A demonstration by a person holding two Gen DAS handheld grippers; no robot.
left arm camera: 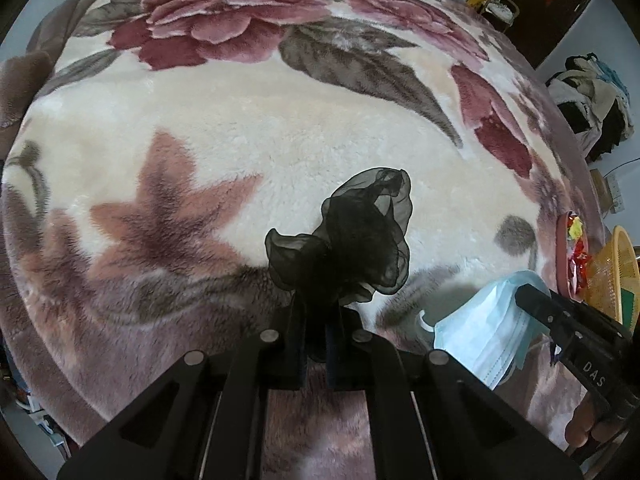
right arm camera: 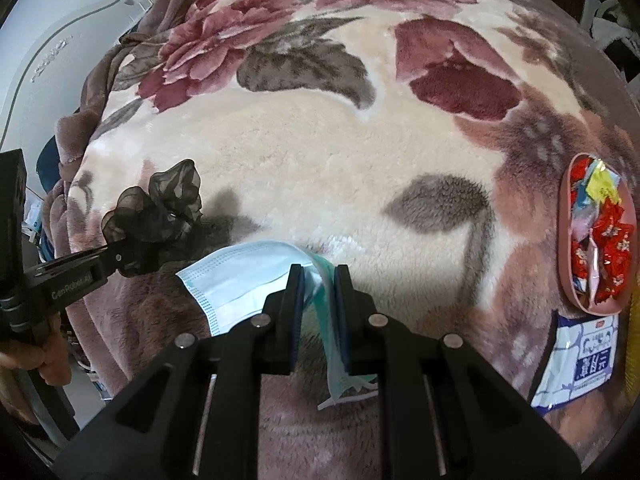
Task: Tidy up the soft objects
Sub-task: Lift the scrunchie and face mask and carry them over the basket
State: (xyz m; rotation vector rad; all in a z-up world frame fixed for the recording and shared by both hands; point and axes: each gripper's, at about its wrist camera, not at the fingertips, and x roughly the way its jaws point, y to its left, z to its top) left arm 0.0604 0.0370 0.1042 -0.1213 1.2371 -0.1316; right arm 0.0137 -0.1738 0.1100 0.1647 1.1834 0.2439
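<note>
The left gripper (left arm camera: 316, 320) clenches a sheer black ruffled organza scrunchie (left arm camera: 356, 248), lifted over the plush floral fleece blanket (left arm camera: 248, 140). Just beside it, the right gripper (right arm camera: 318, 280) pinches a pleated pale-blue paper face mask (right arm camera: 244, 280), whose lower edge hangs between the fingers. At the blanket's edge, a pink oval tray (right arm camera: 564, 208) holds crinkly wrapped sweets, partly cut off.

scrunchie (left arm camera: 360, 236): 1 | face mask (left arm camera: 486, 330): 1 | candy tray (right arm camera: 596, 236): 1 | basket (left arm camera: 614, 268): 1 | blanket (left arm camera: 260, 128): 1

Both wrist views look close down their jaws, sharing the floral blanket (left arm camera: 280, 128).
</note>
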